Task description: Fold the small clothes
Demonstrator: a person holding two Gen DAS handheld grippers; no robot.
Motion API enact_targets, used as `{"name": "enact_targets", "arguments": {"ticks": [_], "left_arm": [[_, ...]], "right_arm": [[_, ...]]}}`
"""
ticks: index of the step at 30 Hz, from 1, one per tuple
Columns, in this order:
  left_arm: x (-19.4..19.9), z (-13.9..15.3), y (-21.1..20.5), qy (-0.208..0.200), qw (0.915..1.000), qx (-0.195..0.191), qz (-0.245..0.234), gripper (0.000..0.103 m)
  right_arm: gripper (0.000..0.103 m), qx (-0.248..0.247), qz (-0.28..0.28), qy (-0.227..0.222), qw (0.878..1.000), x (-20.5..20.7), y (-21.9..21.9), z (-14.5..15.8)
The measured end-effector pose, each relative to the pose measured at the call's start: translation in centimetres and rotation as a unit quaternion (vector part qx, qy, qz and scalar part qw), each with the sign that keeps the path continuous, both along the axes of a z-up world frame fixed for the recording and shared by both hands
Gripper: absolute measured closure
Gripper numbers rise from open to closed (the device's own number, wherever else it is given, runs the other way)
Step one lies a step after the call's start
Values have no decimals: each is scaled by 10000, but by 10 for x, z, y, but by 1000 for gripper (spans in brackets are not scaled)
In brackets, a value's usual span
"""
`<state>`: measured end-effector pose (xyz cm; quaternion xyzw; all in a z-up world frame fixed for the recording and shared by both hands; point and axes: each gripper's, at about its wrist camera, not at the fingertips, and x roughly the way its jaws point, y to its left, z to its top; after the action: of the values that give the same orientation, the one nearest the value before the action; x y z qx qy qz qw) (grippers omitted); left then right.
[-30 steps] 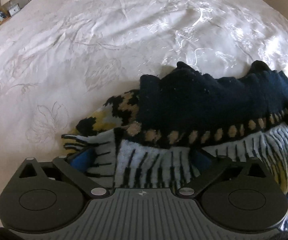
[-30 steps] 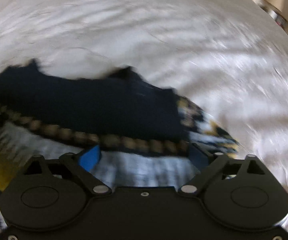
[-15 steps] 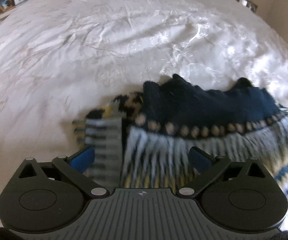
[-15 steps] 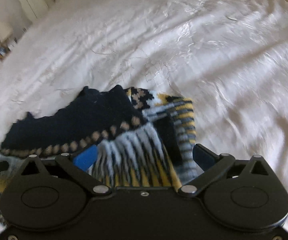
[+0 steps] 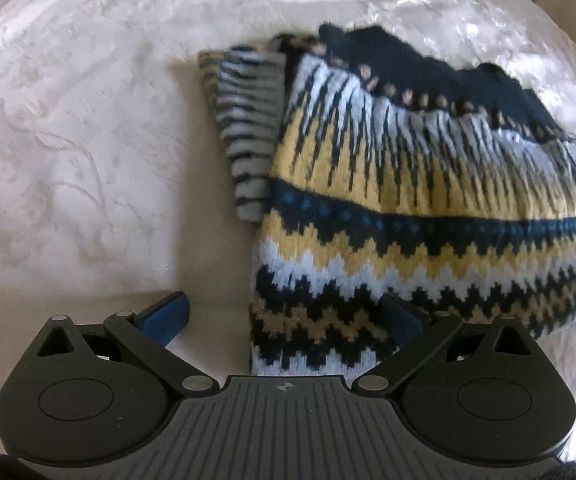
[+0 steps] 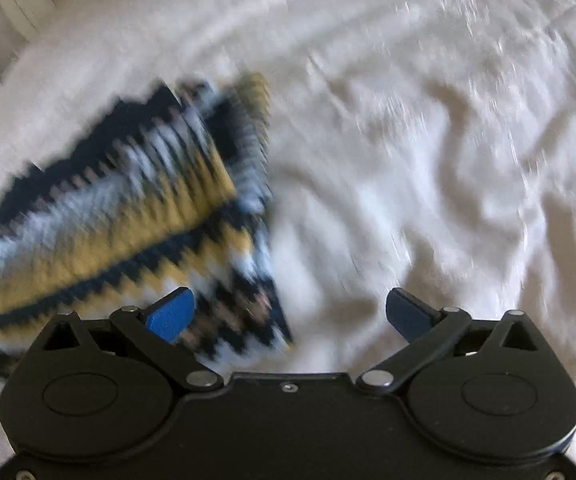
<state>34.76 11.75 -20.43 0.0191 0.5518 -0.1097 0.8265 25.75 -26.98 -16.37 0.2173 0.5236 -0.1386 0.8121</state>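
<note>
Knitted sweater [image 5: 408, 200] blurs in the right view; both jaws wide, empty.

One sweater [image 5: 408, 208]; two tools [image 5: 284, 316]

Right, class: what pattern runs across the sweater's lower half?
Zigzag bands of navy, yellow and pale blue on the sweater; clearest in the left wrist view.

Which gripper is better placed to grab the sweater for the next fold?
Left, probably: the left gripper straddles the sweater edge with open fingers; the right gripper is mostly over bare bedspread.
</note>
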Motion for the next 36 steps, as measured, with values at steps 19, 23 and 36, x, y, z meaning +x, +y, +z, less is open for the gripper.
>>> {"name": "enact_targets", "arguments": {"ticks": [19, 23, 36], "left_arm": [[0, 52, -95, -405, 9986, -172, 277, 1], [35, 46, -123, -292, 9992, -35, 267, 1], [125, -5, -202, 67, 9953, 937, -222, 1]], "right_arm": [[0, 1643, 1025, -147, 9810, 77, -22, -44], [0, 1594, 1341, -88, 9780, 82, -21, -45], [0, 2111, 1358, -267, 9676, 78, -41, -49]]}}
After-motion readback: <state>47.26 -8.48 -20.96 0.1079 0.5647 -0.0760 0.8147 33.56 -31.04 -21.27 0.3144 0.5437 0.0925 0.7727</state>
